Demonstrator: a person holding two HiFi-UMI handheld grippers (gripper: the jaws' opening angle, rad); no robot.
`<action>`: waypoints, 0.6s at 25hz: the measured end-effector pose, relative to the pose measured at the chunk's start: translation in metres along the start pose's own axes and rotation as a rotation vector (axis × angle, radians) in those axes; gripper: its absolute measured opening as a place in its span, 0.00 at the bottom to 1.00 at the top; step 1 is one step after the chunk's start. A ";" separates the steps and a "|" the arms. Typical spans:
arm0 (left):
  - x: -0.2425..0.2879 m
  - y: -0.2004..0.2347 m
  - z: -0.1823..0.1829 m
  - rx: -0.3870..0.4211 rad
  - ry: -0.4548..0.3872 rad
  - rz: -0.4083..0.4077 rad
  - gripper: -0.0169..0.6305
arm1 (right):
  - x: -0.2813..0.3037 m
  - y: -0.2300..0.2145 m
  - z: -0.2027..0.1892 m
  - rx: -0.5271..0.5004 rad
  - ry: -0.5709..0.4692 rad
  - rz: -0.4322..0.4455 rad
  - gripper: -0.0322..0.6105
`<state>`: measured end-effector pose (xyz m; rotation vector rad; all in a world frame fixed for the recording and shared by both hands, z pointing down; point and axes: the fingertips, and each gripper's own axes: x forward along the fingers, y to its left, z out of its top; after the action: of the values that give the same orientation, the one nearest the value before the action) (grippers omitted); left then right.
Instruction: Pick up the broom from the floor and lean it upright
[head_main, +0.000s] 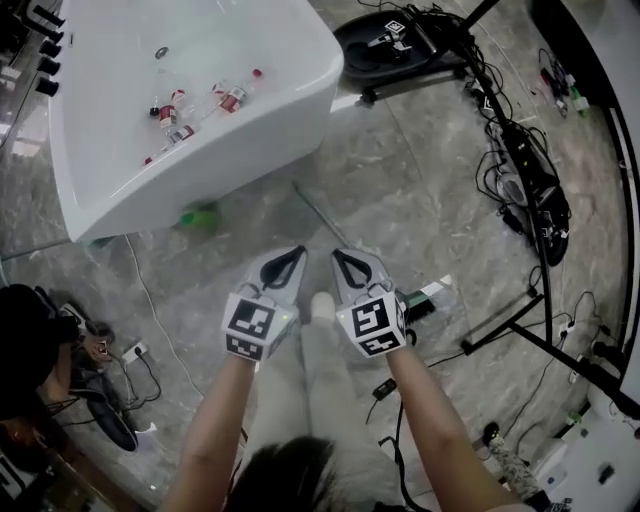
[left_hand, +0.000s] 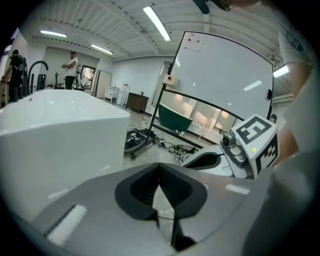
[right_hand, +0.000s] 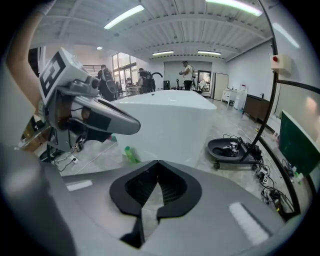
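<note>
Grey marble floor (head_main: 400, 180), white bathtub (head_main: 200, 170), left gripper (head_main: 297, 252), right gripper (head_main: 338, 255) — both closed, empty

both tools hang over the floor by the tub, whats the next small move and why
Probably open the right tool and lower it to the broom handle, the thin stick on the floor just ahead of it beside the tub. It and the left tool are both shut and empty, so neither can take the handle yet.
</note>
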<state>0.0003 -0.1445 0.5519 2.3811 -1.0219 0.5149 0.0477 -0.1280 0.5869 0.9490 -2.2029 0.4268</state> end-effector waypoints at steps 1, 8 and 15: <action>0.008 0.006 -0.010 -0.001 0.011 -0.008 0.03 | 0.013 -0.002 -0.009 -0.007 0.010 -0.006 0.05; 0.061 0.055 -0.081 -0.044 0.072 -0.010 0.03 | 0.101 -0.006 -0.077 -0.011 0.126 -0.009 0.05; 0.103 0.083 -0.144 -0.088 0.122 -0.038 0.03 | 0.186 -0.019 -0.166 0.085 0.290 -0.012 0.05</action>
<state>-0.0155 -0.1691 0.7456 2.2582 -0.9249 0.5815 0.0471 -0.1465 0.8362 0.8839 -1.9287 0.6159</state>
